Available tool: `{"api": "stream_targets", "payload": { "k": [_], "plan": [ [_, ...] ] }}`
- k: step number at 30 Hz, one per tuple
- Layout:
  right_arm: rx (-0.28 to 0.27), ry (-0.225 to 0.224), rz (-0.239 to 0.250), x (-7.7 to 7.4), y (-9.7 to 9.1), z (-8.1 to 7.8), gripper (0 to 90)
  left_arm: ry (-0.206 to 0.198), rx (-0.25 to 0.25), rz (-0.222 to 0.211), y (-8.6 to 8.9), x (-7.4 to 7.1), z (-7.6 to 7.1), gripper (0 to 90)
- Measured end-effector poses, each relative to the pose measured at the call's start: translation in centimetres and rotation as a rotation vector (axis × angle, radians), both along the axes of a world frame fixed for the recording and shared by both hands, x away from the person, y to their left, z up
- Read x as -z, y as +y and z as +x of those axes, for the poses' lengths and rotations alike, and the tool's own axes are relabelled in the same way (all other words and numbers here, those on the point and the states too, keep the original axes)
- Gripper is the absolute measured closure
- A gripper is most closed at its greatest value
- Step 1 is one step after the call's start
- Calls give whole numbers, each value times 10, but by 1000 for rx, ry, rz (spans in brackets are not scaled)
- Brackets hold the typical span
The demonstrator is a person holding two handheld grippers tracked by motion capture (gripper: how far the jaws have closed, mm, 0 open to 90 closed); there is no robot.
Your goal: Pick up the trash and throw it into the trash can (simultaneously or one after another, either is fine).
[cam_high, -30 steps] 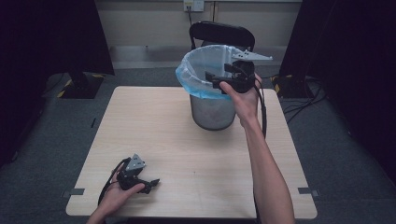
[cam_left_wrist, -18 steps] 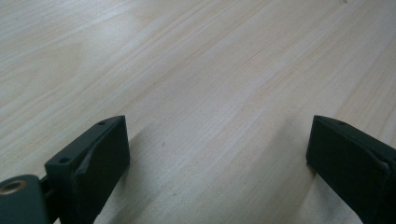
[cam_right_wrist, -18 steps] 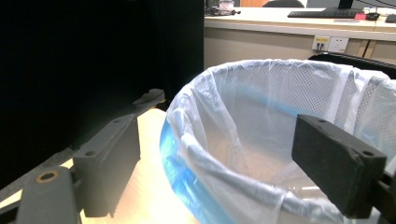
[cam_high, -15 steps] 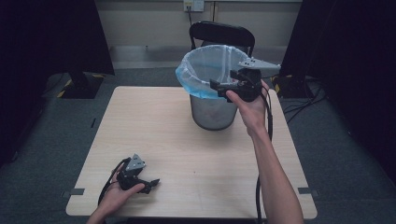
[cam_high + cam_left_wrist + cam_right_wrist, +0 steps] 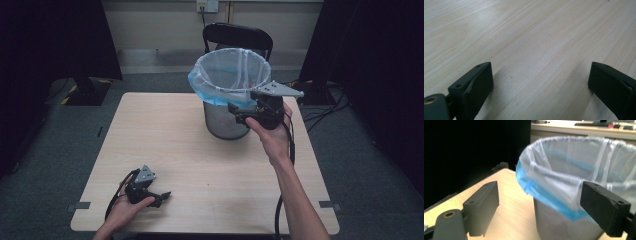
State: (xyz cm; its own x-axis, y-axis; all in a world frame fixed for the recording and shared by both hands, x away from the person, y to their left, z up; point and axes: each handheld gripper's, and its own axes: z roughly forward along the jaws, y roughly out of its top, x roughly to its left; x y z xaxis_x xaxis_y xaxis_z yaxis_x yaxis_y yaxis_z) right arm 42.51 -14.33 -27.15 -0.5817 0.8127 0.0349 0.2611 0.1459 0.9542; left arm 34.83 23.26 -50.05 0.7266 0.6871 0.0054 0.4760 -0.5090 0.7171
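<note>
A grey mesh waste bin (image 5: 225,122) lined with a blue-and-clear plastic bag (image 5: 231,75) stands at the far middle of the light wood table (image 5: 175,145). My right gripper (image 5: 239,111), held in a hand, hovers at the bin's near right side just under the rim. In the right gripper view its jaws stand wide apart with nothing between them, and the bag (image 5: 554,182) and bin (image 5: 564,225) are close ahead. My left gripper (image 5: 161,197) rests on the table near the front left corner. It is open (image 5: 540,72) over bare wood.
A black chair (image 5: 237,36) stands right behind the bin. The right gripper's cable (image 5: 280,200) hangs along the forearm past the table's front edge. Dark curtains close off both sides, and grey carpet surrounds the table.
The right gripper has come down from over the bin's rim and back toward the person, to the bin's near right side. The left gripper has stayed put.
</note>
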Motion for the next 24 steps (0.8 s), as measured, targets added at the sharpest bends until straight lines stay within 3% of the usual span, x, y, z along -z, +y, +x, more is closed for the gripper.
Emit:
{"api": "stream_targets", "payload": {
  "k": [16, 24],
  "plan": [
    [52, 27, -32, 36, -18, -31, 160, 0, 0, 1, 0, 0, 0, 56],
    [80, 72, -43, 60, -35, -41, 158, 0, 0, 0, 0, 0, 0, 56]
  ]
}}
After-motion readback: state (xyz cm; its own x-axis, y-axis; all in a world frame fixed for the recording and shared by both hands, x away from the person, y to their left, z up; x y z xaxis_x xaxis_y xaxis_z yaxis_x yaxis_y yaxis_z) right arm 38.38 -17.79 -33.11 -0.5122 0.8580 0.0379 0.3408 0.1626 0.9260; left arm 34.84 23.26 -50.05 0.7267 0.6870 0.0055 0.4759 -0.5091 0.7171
